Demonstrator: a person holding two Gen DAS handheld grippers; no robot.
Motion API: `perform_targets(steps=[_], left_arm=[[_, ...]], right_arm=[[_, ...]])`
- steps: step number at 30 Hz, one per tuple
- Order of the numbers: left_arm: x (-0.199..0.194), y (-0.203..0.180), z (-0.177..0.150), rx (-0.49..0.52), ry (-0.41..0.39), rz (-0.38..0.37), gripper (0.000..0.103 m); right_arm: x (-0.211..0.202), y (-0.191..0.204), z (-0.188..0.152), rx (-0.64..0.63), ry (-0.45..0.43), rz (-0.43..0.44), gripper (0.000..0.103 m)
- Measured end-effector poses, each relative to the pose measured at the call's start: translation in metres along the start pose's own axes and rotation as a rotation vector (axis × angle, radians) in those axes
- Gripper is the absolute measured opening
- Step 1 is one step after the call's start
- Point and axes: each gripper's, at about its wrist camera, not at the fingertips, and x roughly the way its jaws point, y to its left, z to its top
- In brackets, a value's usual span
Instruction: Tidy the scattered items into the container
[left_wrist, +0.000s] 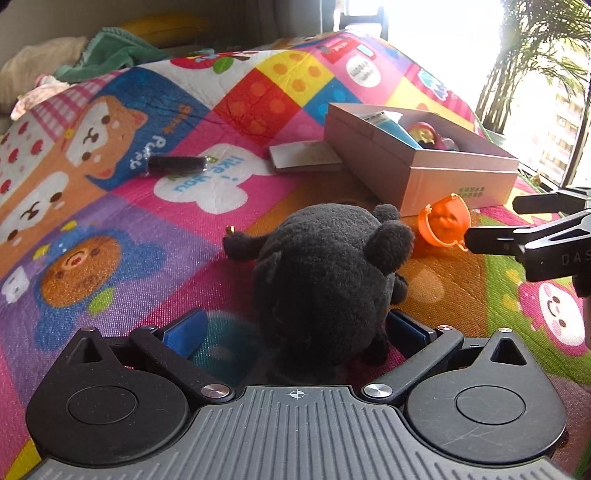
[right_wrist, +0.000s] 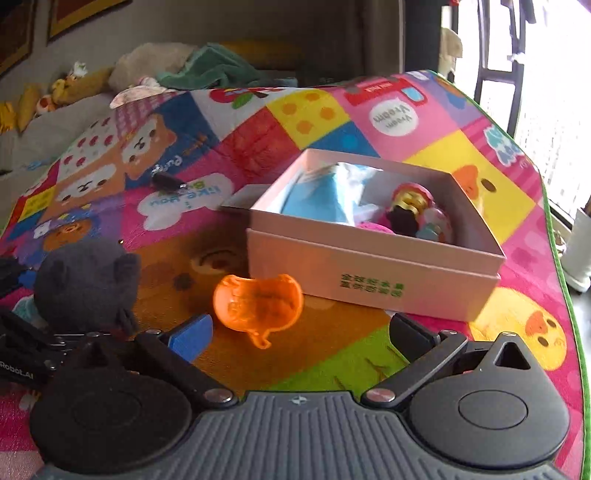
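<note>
A black plush toy (left_wrist: 325, 273) lies on the colourful play mat between the open jaws of my left gripper (left_wrist: 295, 328); the blue pads stand beside it with a gap on the left. It also shows in the right wrist view (right_wrist: 85, 280). An orange toy bucket (right_wrist: 256, 301) lies on its side just ahead of my open, empty right gripper (right_wrist: 303, 328), a little left of its centre; it shows in the left wrist view too (left_wrist: 445, 219). The pink open box (right_wrist: 373, 273) holds a blue packet and a red-and-gold toy. A small black cylinder (left_wrist: 177, 164) lies farther left.
A flat card-like lid (left_wrist: 306, 157) lies by the box's left side. The mat's green edge (right_wrist: 561, 266) runs along the right by a window and potted plant (left_wrist: 532, 74). Cushions, a green cloth (right_wrist: 210, 70) and soft toys lie beyond the mat.
</note>
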Motion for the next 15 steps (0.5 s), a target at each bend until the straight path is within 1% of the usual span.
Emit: perform_targets(steps=[2, 4, 5, 6, 8, 10, 15], left_arm=[[0.000, -0.001, 0.000, 0.003, 0.000, 0.003, 0.103], [0.000, -0.001, 0.000, 0.000, 0.000, 0.001, 0.103], [0.000, -0.001, 0.000, 0.000, 0.000, 0.001, 0.103], [0.000, -0.001, 0.000, 0.001, 0.000, 0.002, 0.103], [0.000, -0.001, 0.000, 0.001, 0.000, 0.001, 0.103], [0.000, -0.001, 0.000, 0.001, 0.000, 0.001, 0.103], [0.000, -0.003, -0.001, 0.013, 0.006, 0.010, 0.103]], right_arm=[[0.009, 0.012, 0.007, -0.032, 0.019, 0.031, 0.085], [0.021, 0.019, 0.011, -0.042, 0.029, 0.016, 0.080], [0.026, 0.021, 0.012, -0.045, 0.035, 0.003, 0.073], [0.031, 0.022, 0.012, -0.041, 0.050, -0.004, 0.060], [0.033, 0.017, 0.012, -0.007, 0.066, 0.002, 0.061], [0.026, 0.011, 0.010, 0.014, 0.052, 0.006, 0.061], [0.000, -0.008, -0.011, 0.040, 0.042, -0.045, 0.061]])
